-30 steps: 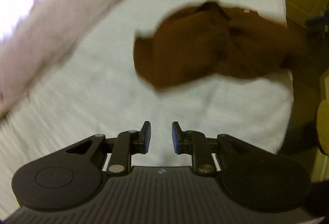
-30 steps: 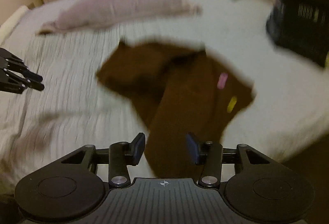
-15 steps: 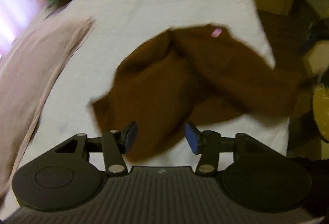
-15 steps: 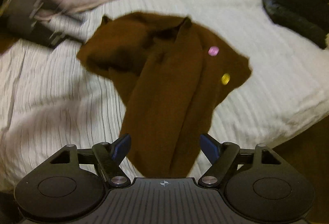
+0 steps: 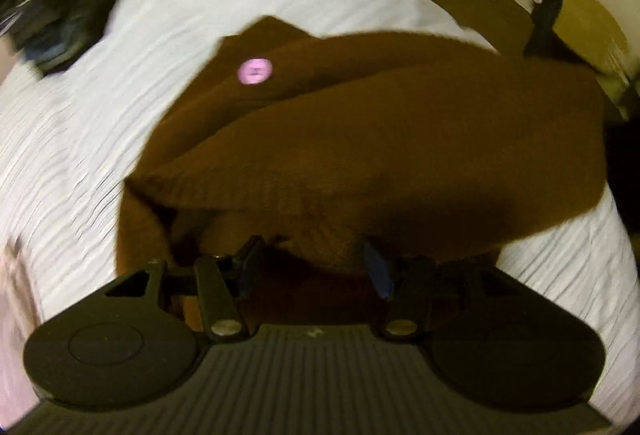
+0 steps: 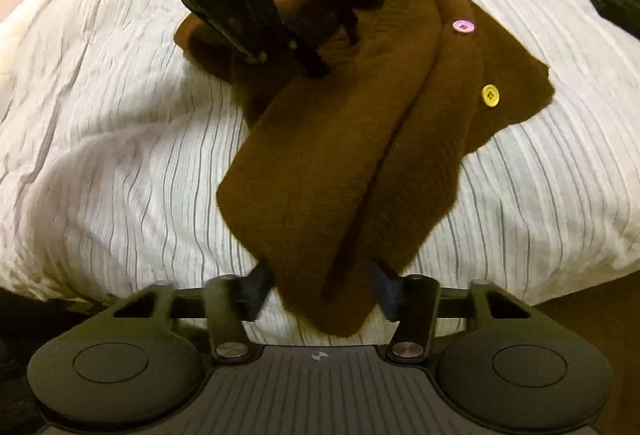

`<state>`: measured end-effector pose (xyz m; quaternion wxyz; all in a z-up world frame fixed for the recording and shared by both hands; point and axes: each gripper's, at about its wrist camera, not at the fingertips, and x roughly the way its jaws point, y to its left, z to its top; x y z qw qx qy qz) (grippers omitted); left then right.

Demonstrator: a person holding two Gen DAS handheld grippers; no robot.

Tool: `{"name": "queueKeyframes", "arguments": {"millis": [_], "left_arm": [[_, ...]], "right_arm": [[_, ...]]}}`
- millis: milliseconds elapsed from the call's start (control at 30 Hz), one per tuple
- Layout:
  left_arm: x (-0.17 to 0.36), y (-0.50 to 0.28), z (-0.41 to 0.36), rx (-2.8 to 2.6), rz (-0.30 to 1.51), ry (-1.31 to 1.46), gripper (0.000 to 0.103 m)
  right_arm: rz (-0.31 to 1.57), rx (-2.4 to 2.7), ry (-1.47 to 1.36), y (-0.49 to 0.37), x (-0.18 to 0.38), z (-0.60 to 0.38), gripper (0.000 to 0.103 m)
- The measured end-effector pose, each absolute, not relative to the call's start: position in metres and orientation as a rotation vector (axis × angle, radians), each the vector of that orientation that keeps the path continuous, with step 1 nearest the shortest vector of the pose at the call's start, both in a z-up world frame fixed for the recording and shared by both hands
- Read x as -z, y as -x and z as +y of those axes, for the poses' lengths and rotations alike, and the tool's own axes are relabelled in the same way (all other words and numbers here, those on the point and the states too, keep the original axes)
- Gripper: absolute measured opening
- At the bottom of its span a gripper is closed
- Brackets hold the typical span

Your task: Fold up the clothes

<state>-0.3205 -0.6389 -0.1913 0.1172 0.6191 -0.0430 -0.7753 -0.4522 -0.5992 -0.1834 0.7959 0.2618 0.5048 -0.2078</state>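
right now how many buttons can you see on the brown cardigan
2. A pink button sits near the collar, and a yellow button lies below it, toward the right edge of the cardigan. Folds may hide others.

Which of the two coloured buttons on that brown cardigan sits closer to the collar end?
The pink button: it sits up near the collar of the brown cardigan, while the yellow button lies farther down.

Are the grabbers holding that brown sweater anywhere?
No. Both the left gripper and right gripper are open around the brown sweater, not pinching it yet.
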Motion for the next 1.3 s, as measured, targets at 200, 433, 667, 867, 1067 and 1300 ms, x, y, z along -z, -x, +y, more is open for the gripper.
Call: {"name": "queueKeyframes", "arguments": {"millis": [200, 433, 667, 867, 1067, 1300], "left_arm": [[0.160, 0.311, -0.639, 2.253, -0.025, -1.813, 0.003], [0.090, 0.268, -0.625, 2.287, 0.106, -1.549, 0.002], [0.091, 0.234, -0.537, 2.254, 0.020, -1.599, 0.002], [0.129, 0.209, -0.466, 2.216, 0.008, -1.695, 0.003], [0.148, 0.209, -0.431, 2.170, -0.219, -1.692, 0.033], [0.173, 0.230, -0.423, 2.263, -0.526, -1.697, 0.044]], "right_arm": [[1.043, 0.433, -0.621, 0.463, 0.167, -0.606, 0.005], [0.990, 0.529, -0.557, 0.487, 0.119, -0.600, 0.005], [1.028, 0.497, -0.424, 0.452, 0.106, -0.551, 0.005], [1.113, 0.435, -0.341, 0.434, 0.119, -0.500, 0.005], [1.154, 0.438, -0.335, 0.432, 0.127, -0.490, 0.005], [1.189, 0.418, -0.268, 0.435, 0.128, -0.485, 0.005]]}}
